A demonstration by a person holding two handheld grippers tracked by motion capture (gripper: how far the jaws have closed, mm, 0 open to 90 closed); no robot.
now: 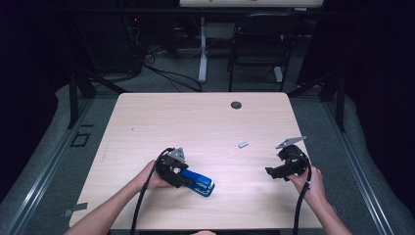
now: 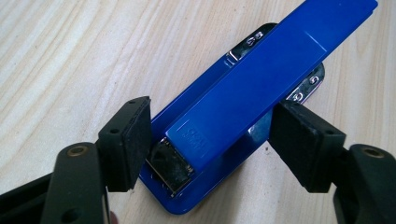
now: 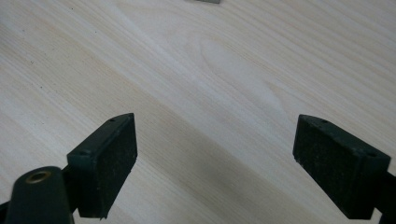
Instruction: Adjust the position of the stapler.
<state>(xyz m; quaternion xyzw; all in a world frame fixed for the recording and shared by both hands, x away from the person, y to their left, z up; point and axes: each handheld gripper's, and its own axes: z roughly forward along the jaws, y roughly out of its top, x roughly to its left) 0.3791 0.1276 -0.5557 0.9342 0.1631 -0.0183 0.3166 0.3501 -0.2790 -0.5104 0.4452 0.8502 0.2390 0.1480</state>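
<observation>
Nearest the table's front edge, the blue stapler (image 1: 198, 181) is lying flat on the light wooden table (image 1: 195, 117), left of the middle, with its long axis running slantwise. The left gripper (image 1: 182, 179) is being held right over the stapler's rear end by the left hand (image 1: 152, 177), cable trailing back toward the person.

In the left gripper view the stapler (image 2: 247, 107) is sitting between the two black jaws, its hinged top arm raised a bit off the base. The jaws are being kept partway open: the left pad is looking like it's touching the stapler's edge by the metal hinge block, while the right pad is just beside the far flank, and honestly it can't be told if that one is pressing yet. So nothing is being properly clamped as far as can be seen.

Over on the right side, the right gripper (image 1: 272, 172) is being held low over bare wood by the right hand (image 1: 310, 180), well apart from the stapler. In the right gripper view its jaws are standing wide with nothing but table grain between them.

Farther back, a small grey metal piece (image 1: 243, 144) is lying between the two grippers, closer to the right one. Farther still, a dark round grommet (image 1: 236, 105) is sitting near the far edge.
</observation>
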